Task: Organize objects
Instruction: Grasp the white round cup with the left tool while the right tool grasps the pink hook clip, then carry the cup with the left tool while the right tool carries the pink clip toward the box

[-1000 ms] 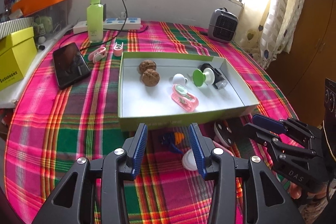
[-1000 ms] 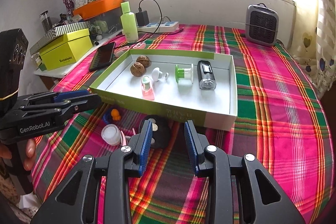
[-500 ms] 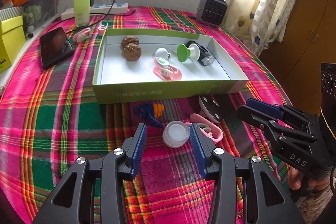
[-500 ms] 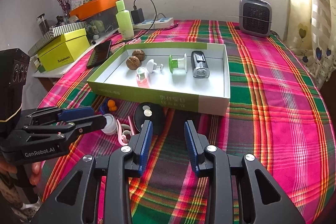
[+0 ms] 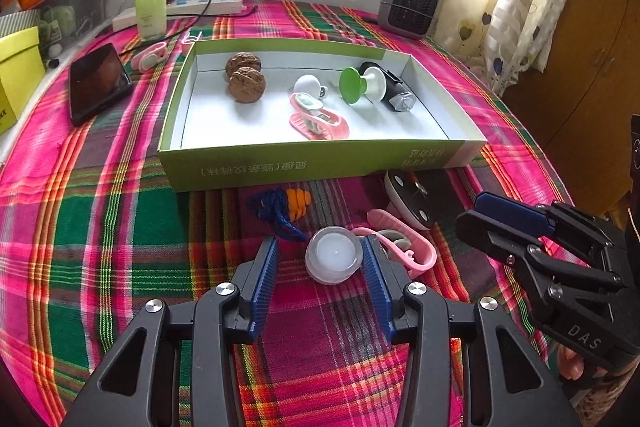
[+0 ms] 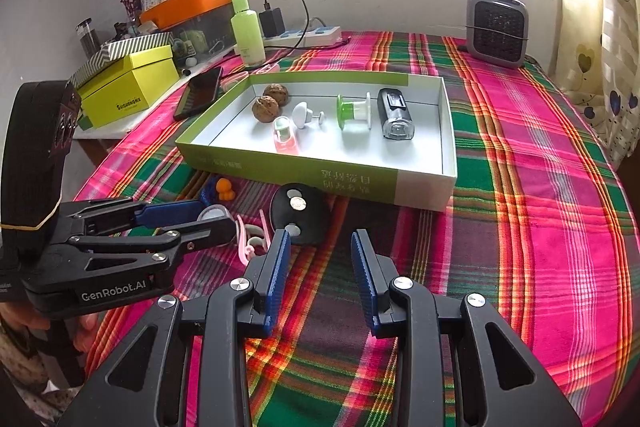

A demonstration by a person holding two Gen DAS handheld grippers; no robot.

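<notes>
The left gripper stood open around the white cap at lower centre — its pads not pressing. The right gripper hung open — empty.

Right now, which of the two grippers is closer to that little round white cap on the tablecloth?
The left. The left gripper has its open fingers on either side of the white cap, not yet pressing it. The right gripper hangs off to the side, empty, over bare cloth.
</notes>
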